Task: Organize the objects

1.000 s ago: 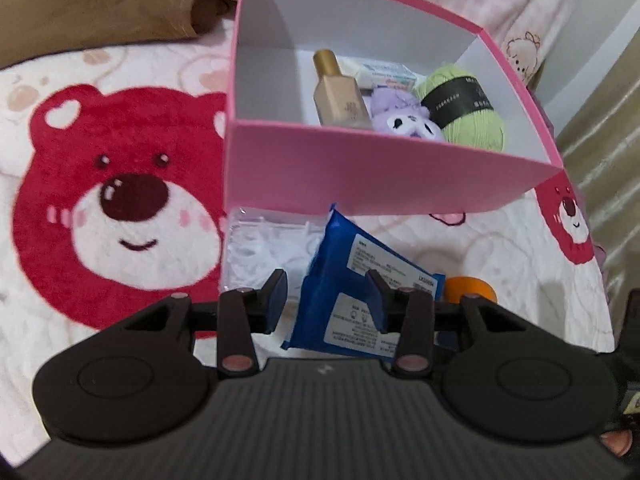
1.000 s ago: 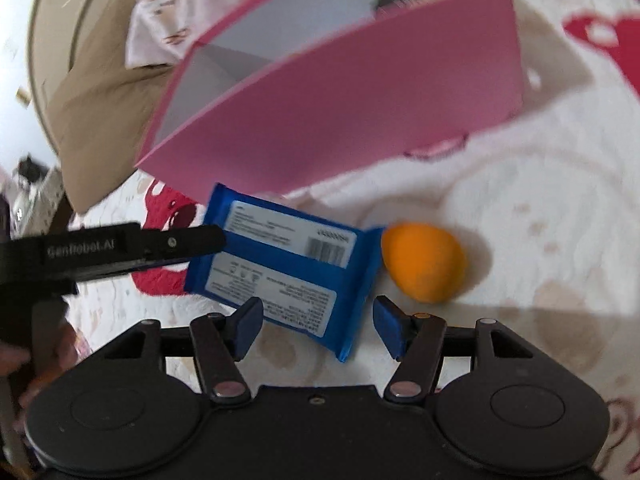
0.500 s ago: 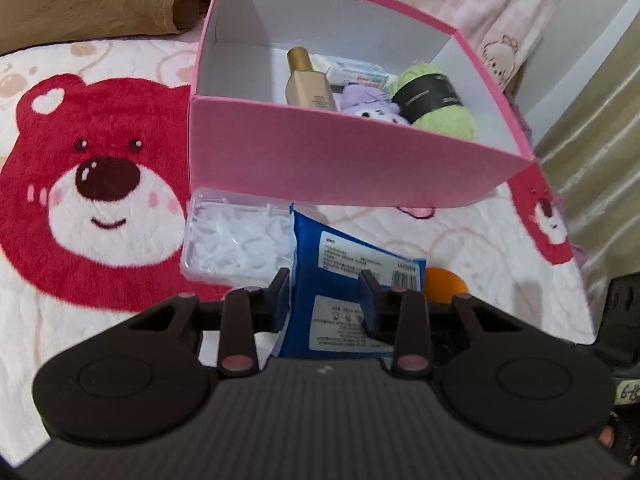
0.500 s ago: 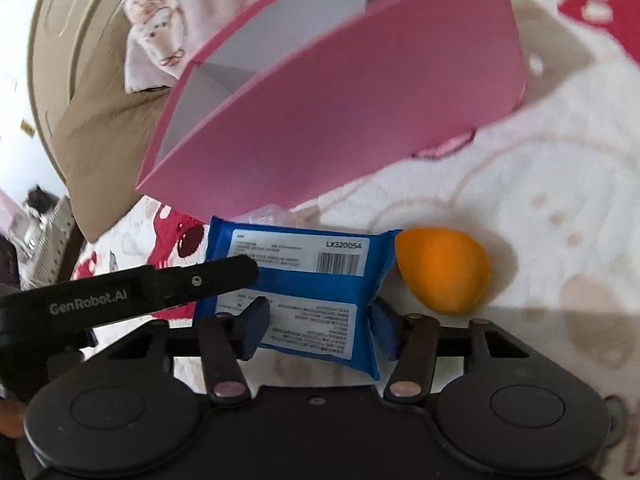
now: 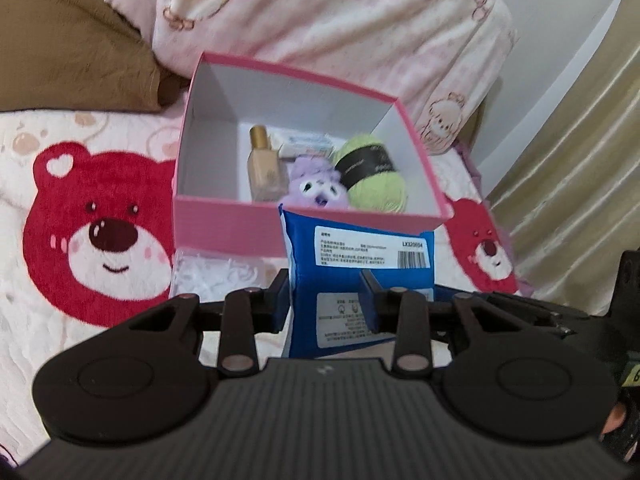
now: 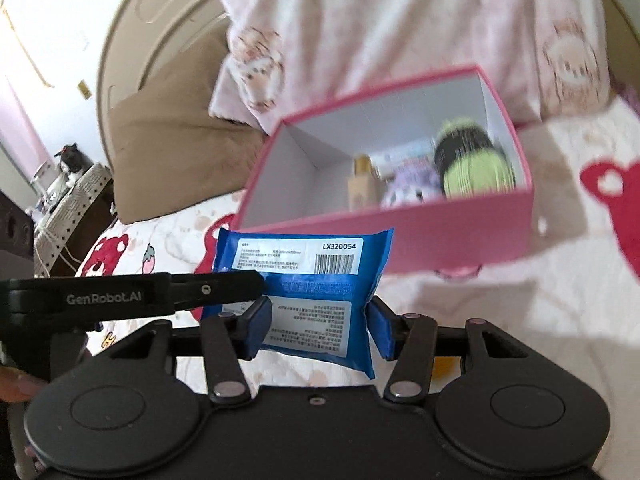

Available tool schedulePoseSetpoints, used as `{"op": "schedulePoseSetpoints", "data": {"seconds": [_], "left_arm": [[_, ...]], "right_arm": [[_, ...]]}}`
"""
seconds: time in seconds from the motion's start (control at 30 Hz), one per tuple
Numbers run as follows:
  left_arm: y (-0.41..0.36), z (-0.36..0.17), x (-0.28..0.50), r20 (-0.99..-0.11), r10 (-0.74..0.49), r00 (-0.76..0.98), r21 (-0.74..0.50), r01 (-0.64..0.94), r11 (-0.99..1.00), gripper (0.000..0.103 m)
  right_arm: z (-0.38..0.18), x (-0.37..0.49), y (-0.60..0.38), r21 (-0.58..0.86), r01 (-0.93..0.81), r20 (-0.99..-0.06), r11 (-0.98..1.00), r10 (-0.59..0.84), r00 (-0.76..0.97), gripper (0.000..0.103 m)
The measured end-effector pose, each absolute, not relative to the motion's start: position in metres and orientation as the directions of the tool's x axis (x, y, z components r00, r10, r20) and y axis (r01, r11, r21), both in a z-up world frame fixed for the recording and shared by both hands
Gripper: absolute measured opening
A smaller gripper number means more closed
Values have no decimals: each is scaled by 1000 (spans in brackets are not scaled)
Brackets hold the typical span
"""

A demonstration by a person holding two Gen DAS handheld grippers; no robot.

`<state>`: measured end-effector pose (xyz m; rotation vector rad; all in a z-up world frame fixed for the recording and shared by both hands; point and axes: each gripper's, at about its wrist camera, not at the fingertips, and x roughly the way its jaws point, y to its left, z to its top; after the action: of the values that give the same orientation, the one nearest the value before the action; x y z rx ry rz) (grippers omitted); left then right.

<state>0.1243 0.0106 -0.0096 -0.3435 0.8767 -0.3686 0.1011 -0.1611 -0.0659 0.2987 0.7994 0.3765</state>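
Observation:
A blue wipes pack (image 5: 360,276) with white labels is held up off the blanket, in front of the pink box (image 5: 224,220). My left gripper (image 5: 326,300) is shut on the pack. My right gripper (image 6: 318,322) is also shut on the pack (image 6: 308,276), its pads on both side edges. The box (image 6: 460,236) holds a beige bottle (image 5: 264,172), a purple plush (image 5: 316,184), a green yarn ball (image 5: 376,178) and a small carton at the back.
A clear plastic box of white pieces (image 5: 212,272) lies on the bear-print blanket (image 5: 100,240) just in front of the pink box. Pink and brown pillows (image 5: 320,20) lie behind the box. An orange sponge (image 6: 444,362) peeks out under my right gripper.
Both grippers closed on the blue pack and lifted it off the blanket. Both views rose, so the box now looks lower and farther and its inside shows.

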Motion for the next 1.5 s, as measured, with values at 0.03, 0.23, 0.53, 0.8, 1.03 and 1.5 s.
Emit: {"op": "schedulePoseSetpoints", "data": {"seconds": [0.03, 0.23, 0.53, 0.8, 1.03, 1.5], "left_arm": [[11, -4, 125, -670, -447, 592, -434, 176, 883, 34], [12, 30, 146, -635, -454, 625, -428, 204, 880, 34], [-2, 61, 216, -632, -429, 645, -376, 229, 898, 34], [-15, 15, 283, -695, -392, 602, -381, 154, 912, 34], [-10, -40, 309, -755, -412, 510, -421, 105, 901, 34], [-34, -25, 282, -791, -253, 557, -226, 118, 967, 57]], "right_arm": [[-60, 103, -160, 382, -227, -634, 896, 433, 640, 58], [-25, 121, -156, 297, -290, -624, 910, 415, 662, 58], [13, 183, -164, 156, -341, -608, 927, 362, 706, 57], [-27, 257, -172, 151, -323, -688, 934, 334, 644, 57], [-78, 284, -170, 205, -288, -755, 935, 338, 562, 57], [-77, 250, -171, 106, -256, -731, 961, 250, 635, 68]]}}
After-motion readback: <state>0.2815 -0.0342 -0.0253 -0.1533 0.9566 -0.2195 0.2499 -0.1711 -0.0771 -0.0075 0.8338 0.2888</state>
